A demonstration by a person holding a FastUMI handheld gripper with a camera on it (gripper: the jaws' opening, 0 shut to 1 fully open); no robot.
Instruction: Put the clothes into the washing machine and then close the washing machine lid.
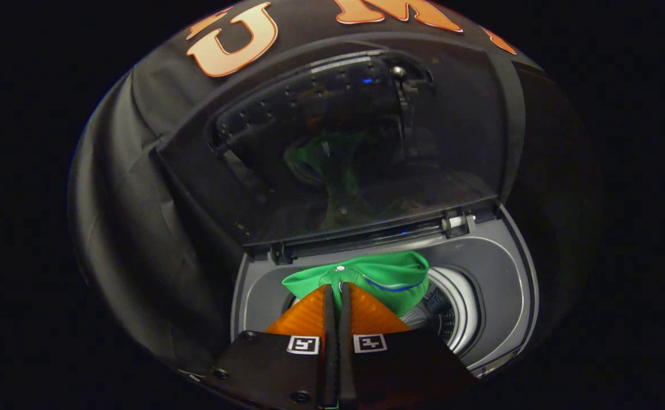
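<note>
Cloth, bright green with a thin blue line of trim and a small pale button or snap near my fingertips: that is the garment [386, 276], soft and bunched, hanging just ahead of my gripper [337, 287]. My two fingers are pressed close together with a fold of it pinched between their tips, so I judge the hold to be firm but narrow. The bundle sits over the mouth of the washing machine [497, 273], above the drum [443, 316], whose shiny perforated metal wall shows just beyond and to the right of my fingers.

The risk I see is the fabric draping over the smooth grey rim instead of dropping clean inside; a release too far back toward the hinge would cause that, and a trailing edge would then be caught when the lid comes down. A thin pinch could also slip early.

Beyond the garment stands the lid [361, 148], raised upright on its hinge [458, 222], a dark, glossy, see-through panel that mirrors the green faintly.
</note>
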